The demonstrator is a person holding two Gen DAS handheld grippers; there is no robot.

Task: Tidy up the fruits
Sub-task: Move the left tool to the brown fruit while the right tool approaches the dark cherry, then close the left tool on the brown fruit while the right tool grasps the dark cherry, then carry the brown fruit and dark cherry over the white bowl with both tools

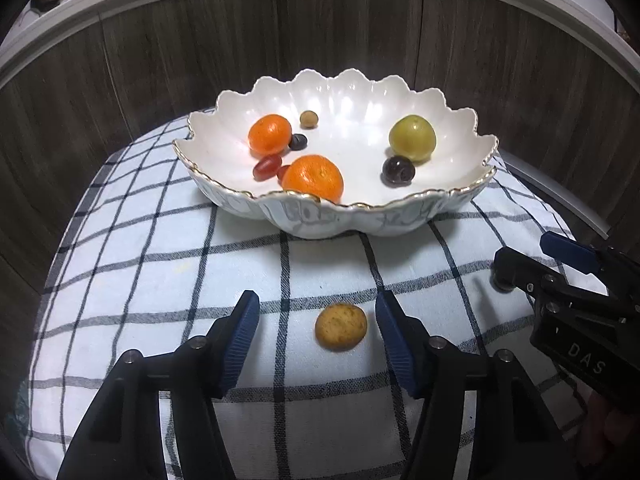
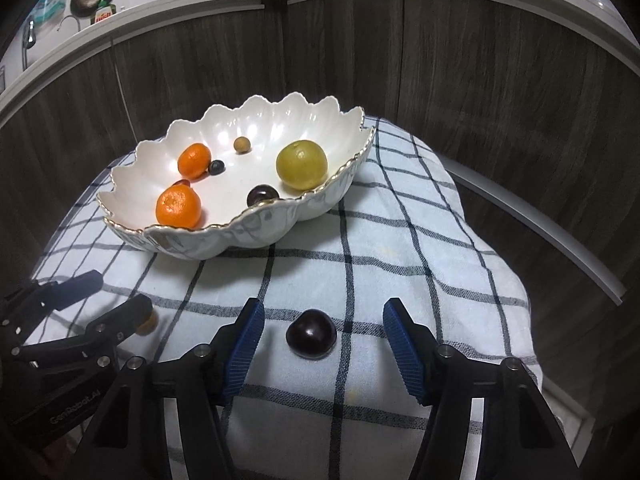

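Left wrist view: left gripper [image 1: 316,326] straddles a tan fruit [image 1: 341,326] on the checked cloth [image 1: 160,280], jaws apart; right gripper [image 2: 323,332] likewise brackets a dark plum [image 2: 311,333]. Centre each, then squeeze gently.

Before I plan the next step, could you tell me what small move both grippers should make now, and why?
Probably close both. The left gripper straddles the tan speckled fruit and the right gripper straddles the dark plum, each lying on the checked cloth with gaps at both pads, so neither is gripped yet. The scalloped bowl already holds the other fruit.
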